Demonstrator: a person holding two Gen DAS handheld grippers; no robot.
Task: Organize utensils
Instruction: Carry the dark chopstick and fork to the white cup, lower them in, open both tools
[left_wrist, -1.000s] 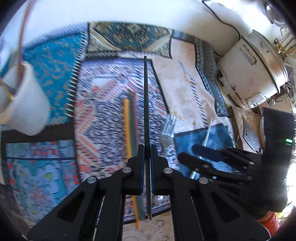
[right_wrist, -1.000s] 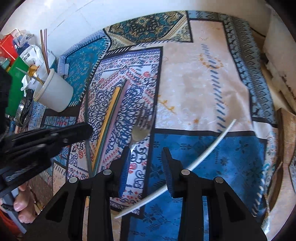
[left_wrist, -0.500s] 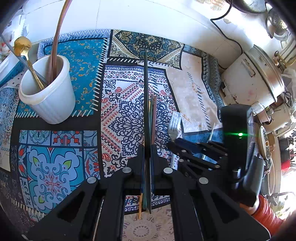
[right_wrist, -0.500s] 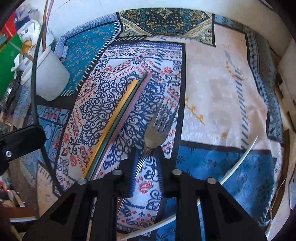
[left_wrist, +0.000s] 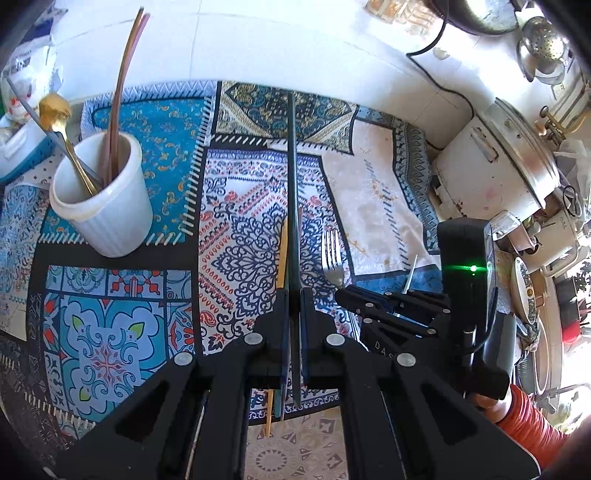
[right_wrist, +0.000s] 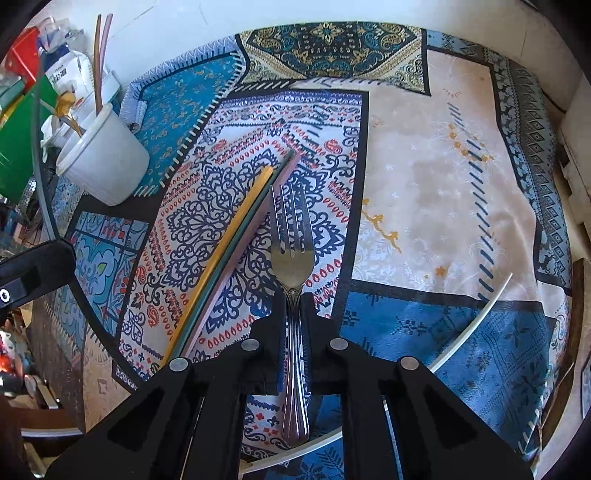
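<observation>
With the right gripper fingers just closing on the fork lying on the counter cloth and the left gripper clamping a dark stick, the thin handle is risking pivoting or slipping free during lifting toward the cup.

Home kitchen: metal cooking pots, colander, patterned tablecloth.

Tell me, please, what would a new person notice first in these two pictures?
First, the bright patchwork cloth covering the whole table. Then the silver fork, gripped by its handle in the right claw, and the long dark stick pinched in the left claw. At the far left stands a white cup holding a golden spoon.
</observation>
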